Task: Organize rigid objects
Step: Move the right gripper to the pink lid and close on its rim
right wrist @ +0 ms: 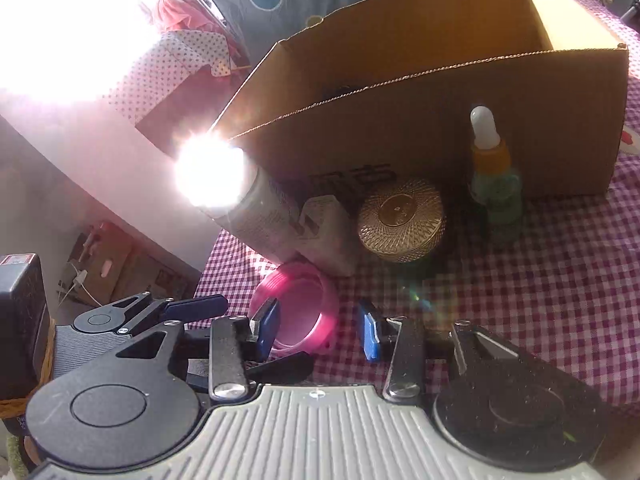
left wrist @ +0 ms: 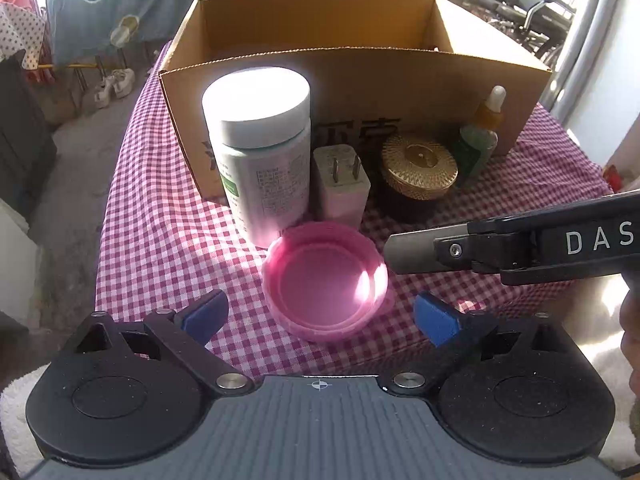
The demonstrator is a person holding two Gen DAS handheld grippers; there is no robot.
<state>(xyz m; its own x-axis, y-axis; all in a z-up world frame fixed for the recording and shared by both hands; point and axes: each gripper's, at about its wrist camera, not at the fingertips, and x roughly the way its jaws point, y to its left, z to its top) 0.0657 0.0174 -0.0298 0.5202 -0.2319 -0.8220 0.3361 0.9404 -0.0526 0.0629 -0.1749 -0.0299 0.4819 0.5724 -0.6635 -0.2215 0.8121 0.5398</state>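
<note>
A pink lid (left wrist: 326, 280) lies upside down on the checked tablecloth, just ahead of my open left gripper (left wrist: 320, 316), between its blue pads. Behind it stand a white-capped bottle (left wrist: 260, 152), a white plug adapter (left wrist: 342, 188), a gold-lidded jar (left wrist: 418, 170) and a dropper bottle (left wrist: 482, 136). An open cardboard box (left wrist: 360, 76) stands behind them. My right gripper (right wrist: 320, 328) is open beside the pink lid (right wrist: 298, 308); it shows in the left wrist view (left wrist: 416, 250) at the lid's right. The right wrist view also shows the jar (right wrist: 400, 218), dropper bottle (right wrist: 496, 176) and box (right wrist: 440, 92).
The red-and-white checked tablecloth (left wrist: 160, 232) covers the table, whose left edge drops to the floor. Strong sun glare (right wrist: 208, 172) hides the bottle's cap in the right wrist view. Clothes hang beyond the box, and a wheelchair (left wrist: 524, 8) stands at the far right.
</note>
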